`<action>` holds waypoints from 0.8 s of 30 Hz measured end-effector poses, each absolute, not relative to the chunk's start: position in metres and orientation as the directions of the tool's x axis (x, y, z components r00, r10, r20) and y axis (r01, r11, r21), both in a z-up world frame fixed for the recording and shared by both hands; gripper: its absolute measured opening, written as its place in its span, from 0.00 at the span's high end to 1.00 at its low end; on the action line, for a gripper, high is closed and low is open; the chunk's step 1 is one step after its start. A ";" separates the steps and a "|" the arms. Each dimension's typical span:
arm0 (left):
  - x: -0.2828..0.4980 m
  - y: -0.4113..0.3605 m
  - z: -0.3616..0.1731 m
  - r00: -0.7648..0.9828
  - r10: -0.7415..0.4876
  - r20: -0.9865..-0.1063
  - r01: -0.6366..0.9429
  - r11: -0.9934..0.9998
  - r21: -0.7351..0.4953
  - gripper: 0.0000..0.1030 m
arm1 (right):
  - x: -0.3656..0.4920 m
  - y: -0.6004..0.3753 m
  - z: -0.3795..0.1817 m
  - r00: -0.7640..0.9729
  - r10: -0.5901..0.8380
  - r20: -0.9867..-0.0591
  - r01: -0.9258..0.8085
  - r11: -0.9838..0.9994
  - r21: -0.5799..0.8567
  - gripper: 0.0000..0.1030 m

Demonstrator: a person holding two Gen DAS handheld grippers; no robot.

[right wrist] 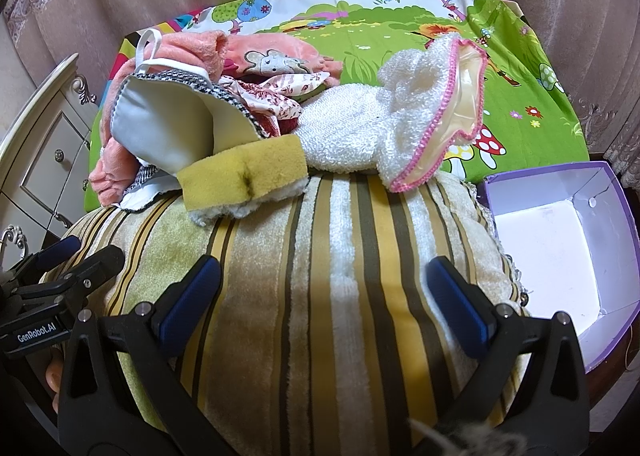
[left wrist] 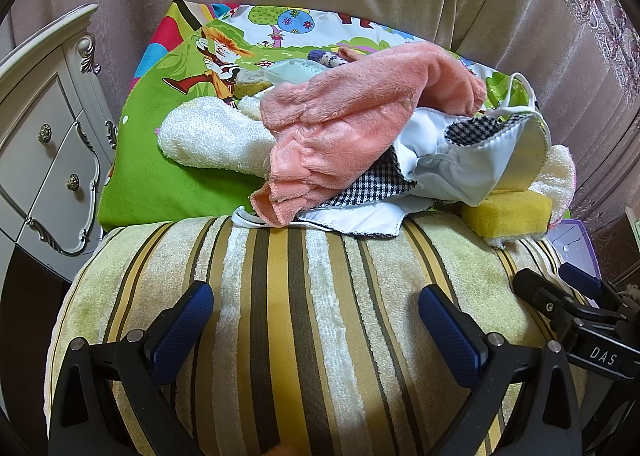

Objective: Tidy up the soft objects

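Both the left tongs (left wrist: 316, 316) and right tongs (right wrist: 324, 292) stand apart and empty above the striped plush cushion (right wrist: 340, 276). The soft objects, among them the pink fleece cloth (left wrist: 340, 112), white terry mitt (right wrist: 372, 128) and yellow sponge (right wrist: 244, 172), lie heaped at 12 o'clock. The purple-edged white cardboard box (right wrist: 560, 256) at 3 o'clock holds nothing, so sorting appears not yet begun.

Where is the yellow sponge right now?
The yellow sponge lies at the far edge of the striped cushion, left of centre in the right wrist view, between the checked face mask and the white terry mitt.

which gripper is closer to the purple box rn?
Right. The right gripper hangs open over the striped cushion, with the purple box just off its right finger. The left gripper, also open, sits further left, beyond the right one.
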State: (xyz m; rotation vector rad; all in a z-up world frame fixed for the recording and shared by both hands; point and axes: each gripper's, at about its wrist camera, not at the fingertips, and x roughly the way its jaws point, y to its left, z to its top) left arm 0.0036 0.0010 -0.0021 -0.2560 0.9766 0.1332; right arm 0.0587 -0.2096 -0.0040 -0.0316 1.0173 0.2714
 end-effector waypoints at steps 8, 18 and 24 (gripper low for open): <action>0.008 0.010 0.001 0.546 -0.047 -0.836 -0.230 0.951 -0.204 0.00 | 0.056 -0.209 -0.004 0.503 0.209 -0.838 -0.236 0.967 0.099 0.00; 0.029 0.022 0.031 0.660 -0.066 -0.748 -0.166 0.959 -0.231 0.00 | 0.062 -0.200 -0.006 0.495 0.165 -0.853 -0.247 0.968 0.043 0.00; 0.078 0.022 0.041 0.675 -0.109 -0.730 -0.088 0.970 -0.226 0.04 | 0.070 -0.206 -0.006 0.460 0.200 -0.865 -0.246 0.965 0.092 0.00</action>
